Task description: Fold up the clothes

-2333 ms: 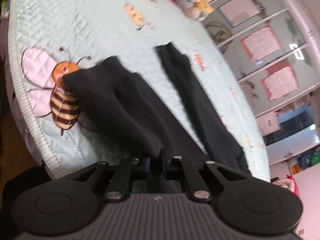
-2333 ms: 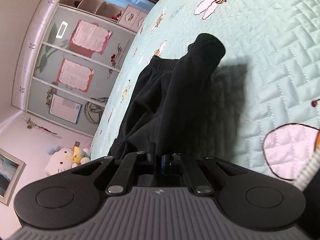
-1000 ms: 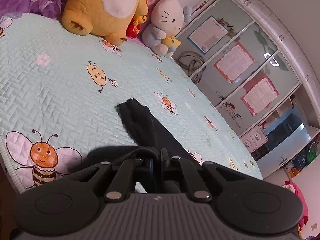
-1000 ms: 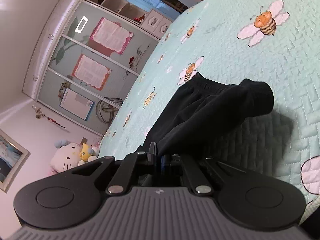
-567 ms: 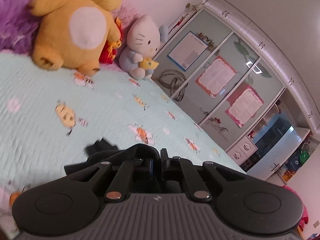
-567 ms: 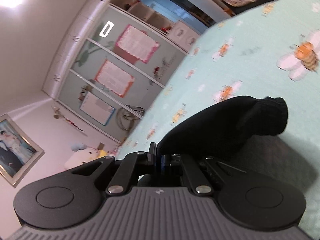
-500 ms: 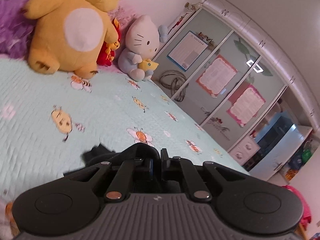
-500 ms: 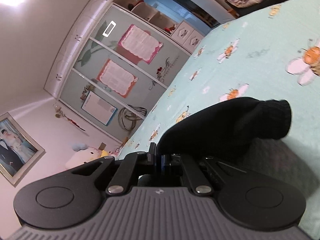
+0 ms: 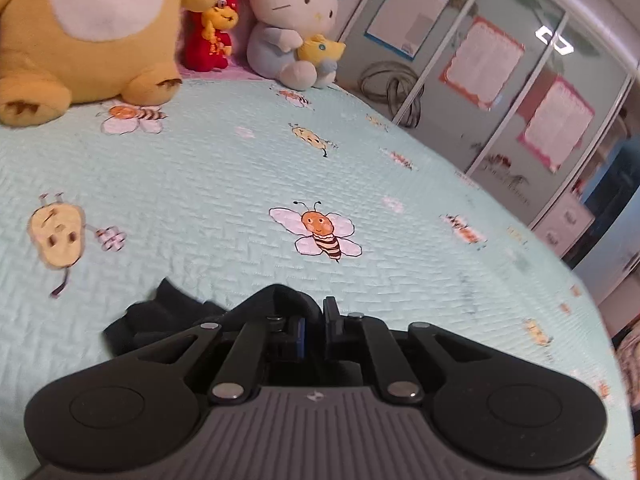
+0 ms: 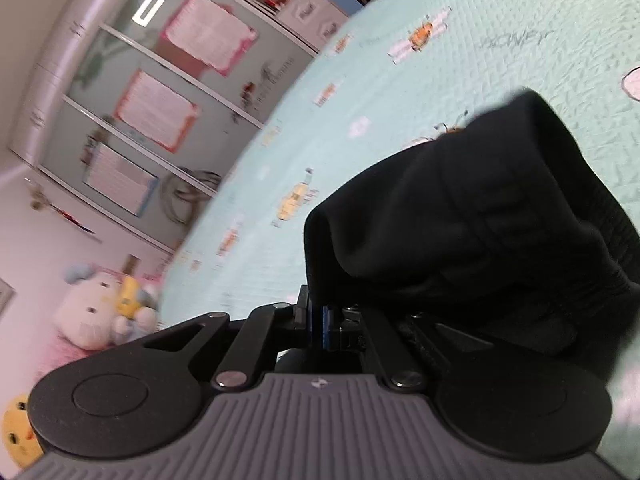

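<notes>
A pair of black trousers (image 10: 460, 216) is held over a pale green quilted bedspread (image 9: 224, 184) printed with bees. In the right wrist view a thick fold of the black cloth, with a ribbed cuff, bulges up and right from my right gripper (image 10: 318, 326), which is shut on it. In the left wrist view my left gripper (image 9: 314, 320) is shut on a loop of the black trousers (image 9: 160, 312); more cloth trails to the lower left. The rest of the garment is hidden below both grippers.
Plush toys line the head of the bed: a big yellow one (image 9: 88, 28), a small red one (image 9: 212, 36), a white cat (image 9: 296, 20). A wardrobe with glass doors and posters (image 9: 500, 68) stands beside the bed. The bed's right edge (image 9: 576, 280) drops off.
Both grippers have carried the trouser ends from the foot of the bed toward the plush toys. The cloth has bunched close to the right gripper and now fills more of its view.
</notes>
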A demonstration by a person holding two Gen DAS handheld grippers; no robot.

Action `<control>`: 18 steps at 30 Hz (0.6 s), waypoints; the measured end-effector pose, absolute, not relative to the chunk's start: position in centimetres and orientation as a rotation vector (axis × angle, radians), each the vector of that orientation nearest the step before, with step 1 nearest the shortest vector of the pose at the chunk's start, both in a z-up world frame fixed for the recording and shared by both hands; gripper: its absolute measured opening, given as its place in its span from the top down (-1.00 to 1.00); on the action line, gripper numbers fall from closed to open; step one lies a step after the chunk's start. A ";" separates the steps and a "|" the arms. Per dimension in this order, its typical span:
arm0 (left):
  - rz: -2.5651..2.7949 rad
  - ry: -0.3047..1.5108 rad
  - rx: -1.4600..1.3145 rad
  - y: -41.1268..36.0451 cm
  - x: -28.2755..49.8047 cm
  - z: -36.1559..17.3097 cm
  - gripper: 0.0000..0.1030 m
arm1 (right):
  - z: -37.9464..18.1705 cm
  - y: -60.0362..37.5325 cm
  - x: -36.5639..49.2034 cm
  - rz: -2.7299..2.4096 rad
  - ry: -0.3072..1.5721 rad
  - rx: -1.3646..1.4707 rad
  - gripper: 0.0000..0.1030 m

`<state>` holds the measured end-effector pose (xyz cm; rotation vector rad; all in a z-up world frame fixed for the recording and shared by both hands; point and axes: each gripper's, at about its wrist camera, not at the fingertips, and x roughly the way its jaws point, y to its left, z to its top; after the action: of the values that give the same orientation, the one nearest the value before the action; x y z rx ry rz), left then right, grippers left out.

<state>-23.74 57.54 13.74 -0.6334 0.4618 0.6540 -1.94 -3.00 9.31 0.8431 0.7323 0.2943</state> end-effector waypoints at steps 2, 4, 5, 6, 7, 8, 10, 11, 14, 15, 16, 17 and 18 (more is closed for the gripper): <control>0.655 0.493 -0.627 58.4 -21.9 13.1 0.69 | 8.1 -3.4 -1.2 0.299 0.746 0.905 0.94; 0.668 0.562 -0.626 59.4 -20.4 12.0 0.64 | 7.0 -3.7 -0.4 0.304 0.759 0.966 0.85; 0.677 0.603 -0.624 59.9 -19.7 11.3 0.55 | 6.4 -3.9 0.0 0.306 0.766 0.997 0.74; 0.686 0.644 -0.623 60.4 -19.0 10.6 0.48 | 5.8 -4.1 0.4 0.308 0.772 1.028 0.53; 0.694 0.685 -0.621 60.9 -18.3 9.9 0.48 | 5.2 -4.2 0.7 0.310 0.778 1.059 0.46; 0.699 0.706 -0.619 61.2 -18.1 9.4 0.48 | 4.6 -4.4 1.1 0.312 0.785 1.090 0.44; 0.693 0.697 -0.619 61.4 -19.0 9.0 0.47 | 3.4 -4.8 1.9 0.316 0.797 1.152 0.44; 0.682 0.689 -0.623 61.5 -19.7 9.0 0.47 | 2.8 -4.9 2.3 0.318 0.803 1.183 0.43; 0.643 0.665 -0.643 61.7 -22.0 9.5 0.46 | 1.8 -5.1 2.2 0.342 0.812 1.236 0.24; 0.628 0.653 -0.652 61.8 -23.1 9.8 0.42 | 2.3 -4.9 1.1 0.368 0.806 1.214 0.20; 0.613 0.643 -0.654 61.7 -24.2 10.2 0.38 | 2.7 -4.6 0.0 0.393 0.800 1.193 0.13; 0.601 0.637 -0.651 61.4 -25.1 10.7 0.28 | 3.1 -4.4 -1.2 0.419 0.795 1.171 0.08; 0.588 0.634 -0.648 61.3 -26.0 11.1 0.25 | 3.5 -4.1 -2.3 0.444 0.789 1.149 0.07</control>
<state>-26.04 61.28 11.09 -0.6481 0.6340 0.5882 -2.34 -4.11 3.51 1.1489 0.7890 0.4436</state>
